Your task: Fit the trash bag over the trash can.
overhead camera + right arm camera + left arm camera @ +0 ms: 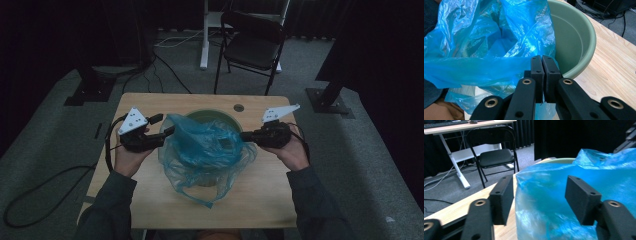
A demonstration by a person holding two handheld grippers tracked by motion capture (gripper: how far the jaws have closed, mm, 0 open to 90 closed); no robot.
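Note:
A crumpled blue plastic bag (pixel 205 145) lies over and into a pale green bucket (pixel 210 114) in the middle of the wooden table (pixel 260 190). My left gripper (pixel 167 131) is at the bag's left side. In the left gripper view it (pixel 541 192) stands open, and the bag (pixel 599 167) bulges between and beyond the wide jaws without being pressed. My right gripper (pixel 244 135) is at the bag's right edge. In the right gripper view it (pixel 541 62) is shut on the bag's film (pixel 486 37), just in front of the bucket's rim (pixel 574 40).
A black folding chair (pixel 252 45) and a white desk leg (pixel 204 35) stand beyond the table's far edge, with cables on the grey carpet. The table has a small round hole (pixel 238 107) near its far edge. Bare wood (pixel 609 65) lies beside the bucket.

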